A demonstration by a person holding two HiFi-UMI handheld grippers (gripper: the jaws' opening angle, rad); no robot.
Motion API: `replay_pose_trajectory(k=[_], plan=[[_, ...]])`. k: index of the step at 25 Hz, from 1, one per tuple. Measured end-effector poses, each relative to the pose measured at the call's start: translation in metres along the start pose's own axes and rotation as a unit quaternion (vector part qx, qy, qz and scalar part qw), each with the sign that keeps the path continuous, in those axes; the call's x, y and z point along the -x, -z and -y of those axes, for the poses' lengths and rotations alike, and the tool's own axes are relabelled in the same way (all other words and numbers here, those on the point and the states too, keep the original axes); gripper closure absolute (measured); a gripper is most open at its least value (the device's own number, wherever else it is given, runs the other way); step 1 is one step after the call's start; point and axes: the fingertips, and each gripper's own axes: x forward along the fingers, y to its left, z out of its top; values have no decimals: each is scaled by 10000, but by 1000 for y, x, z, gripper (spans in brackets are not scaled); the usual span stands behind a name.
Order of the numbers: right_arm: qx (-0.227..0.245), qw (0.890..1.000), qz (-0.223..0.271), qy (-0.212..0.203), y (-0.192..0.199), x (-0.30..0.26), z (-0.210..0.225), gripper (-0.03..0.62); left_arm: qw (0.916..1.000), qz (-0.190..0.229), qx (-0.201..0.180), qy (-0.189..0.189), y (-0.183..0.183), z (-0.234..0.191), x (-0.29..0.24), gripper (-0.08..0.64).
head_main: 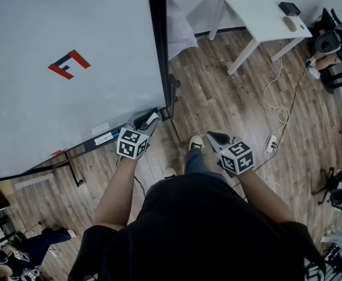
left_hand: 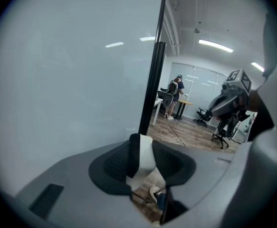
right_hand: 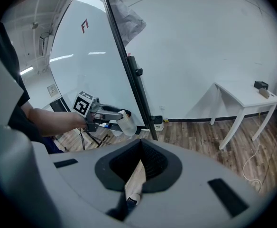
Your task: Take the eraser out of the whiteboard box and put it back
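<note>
left claw (head_main: pixel 149 119) grasping eraser (left_hand: pixel 145 156) | right claw (head_main: pixel 215 137) clenched, empty | whiteboard (head_main: pixel 71 98) just ahead | table (head_main: pixel 259 16) beyond

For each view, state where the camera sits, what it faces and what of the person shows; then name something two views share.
Head view: on the head, steeply down at whiteboard and floor; forearms, torso, left gripper, right gripper show.
Left gripper view: on the left gripper, along jaws shut on the eraser, past the whiteboard; right gripper shows.
Right gripper view: on the right gripper, along shut jaws, towards the whiteboard; left forearm shows.
Shared: whiteboard, in all three.
</note>
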Motion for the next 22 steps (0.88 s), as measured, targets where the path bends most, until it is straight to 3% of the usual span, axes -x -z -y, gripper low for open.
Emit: replay_pose_trajectory(k=[22], plan=[[-32,10000,-37,8,4,1,8,598,9995,-281,-127,-20,12,-1,-14,394]])
